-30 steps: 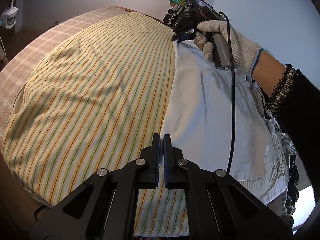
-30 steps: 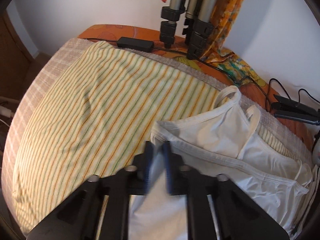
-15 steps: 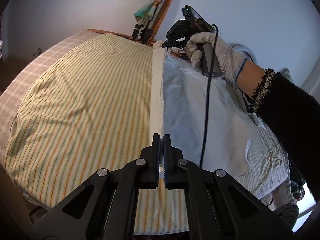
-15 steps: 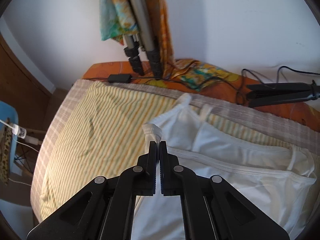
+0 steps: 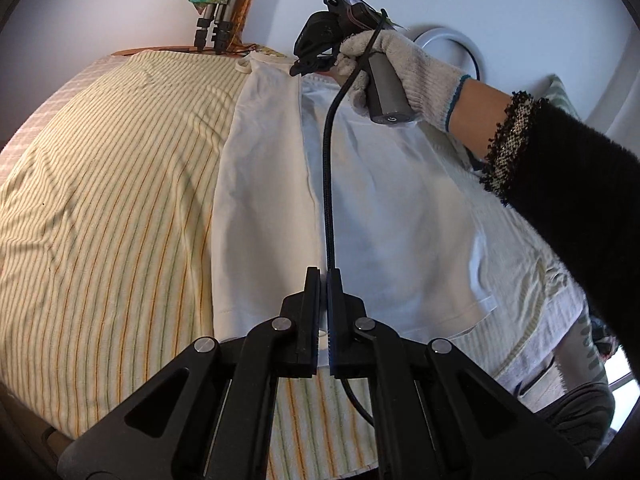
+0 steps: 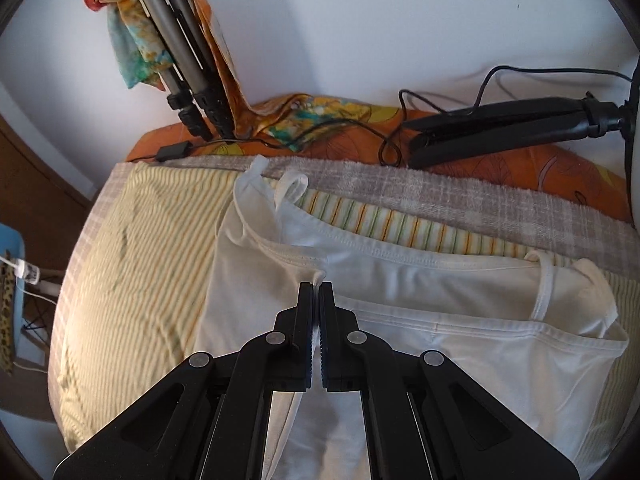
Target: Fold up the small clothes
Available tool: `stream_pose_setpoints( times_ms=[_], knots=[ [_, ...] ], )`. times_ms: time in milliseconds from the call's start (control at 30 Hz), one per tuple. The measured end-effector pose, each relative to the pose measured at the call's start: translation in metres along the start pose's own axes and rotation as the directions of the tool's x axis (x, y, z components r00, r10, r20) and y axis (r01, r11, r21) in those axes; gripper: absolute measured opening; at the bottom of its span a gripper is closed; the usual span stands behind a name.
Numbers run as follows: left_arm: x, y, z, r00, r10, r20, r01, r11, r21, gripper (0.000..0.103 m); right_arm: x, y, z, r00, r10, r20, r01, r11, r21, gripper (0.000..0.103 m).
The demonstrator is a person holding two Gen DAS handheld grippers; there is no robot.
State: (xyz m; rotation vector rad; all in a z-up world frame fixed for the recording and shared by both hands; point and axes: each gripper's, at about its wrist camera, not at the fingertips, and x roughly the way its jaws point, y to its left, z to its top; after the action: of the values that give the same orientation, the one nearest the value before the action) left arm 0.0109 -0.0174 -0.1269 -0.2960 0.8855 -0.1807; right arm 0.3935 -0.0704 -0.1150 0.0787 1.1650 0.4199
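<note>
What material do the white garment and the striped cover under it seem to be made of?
White garment: probably a thin cotton knit, matte; it shows stitched hems, narrow straps and soft creases.
Striped cover: looks like terry or a similar woven cotton, matte and slightly fuzzy, with yellow, orange and green stripes. The exact fibre cannot be told for either.

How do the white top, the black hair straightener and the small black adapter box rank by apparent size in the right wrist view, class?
1. white top, nearest the camera
2. black hair straightener
3. small black adapter box, farthest back, so distance shrinks it
</note>
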Motion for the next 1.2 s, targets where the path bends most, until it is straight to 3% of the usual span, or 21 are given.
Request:
stream_pose_setpoints(
  times_ms=[333,400,533,833,1200],
  knots=[
    [0.014,0.008,-0.006,0.998,-0.008,-0.063,0.007,1.000,-0.026,0.001,0.009,-0.002,-0.003,0.999,0.033,0.007,-0.033,0.999,0.012,0.003],
    [0.008,0.009,-0.007,0.998,-0.013,-0.055,0.012,1.000,-0.025,0.008,-0.008,-0.007,-0.007,0.998,0.049,0.032,-0.050,0.998,0.031,0.005],
    [-0.007,0.009,-0.009,0.999,-0.029,-0.023,0.029,1.000,-0.005,0.011,-0.056,-0.023,-0.023,0.993,0.067,0.102,-0.074,0.995,0.066,0.023],
    [-0.034,-0.002,-0.008,0.997,-0.055,0.062,0.053,0.998,0.025,0.011,-0.176,-0.049,-0.090,0.973,0.028,0.229,-0.041,0.998,0.055,0.023],
    [-0.042,-0.055,-0.015,0.988,-0.136,0.073,0.122,0.979,0.163,0.011,-0.256,-0.092,-0.188,0.956,-0.081,0.283,0.040,0.988,0.147,0.023]
  ],
)
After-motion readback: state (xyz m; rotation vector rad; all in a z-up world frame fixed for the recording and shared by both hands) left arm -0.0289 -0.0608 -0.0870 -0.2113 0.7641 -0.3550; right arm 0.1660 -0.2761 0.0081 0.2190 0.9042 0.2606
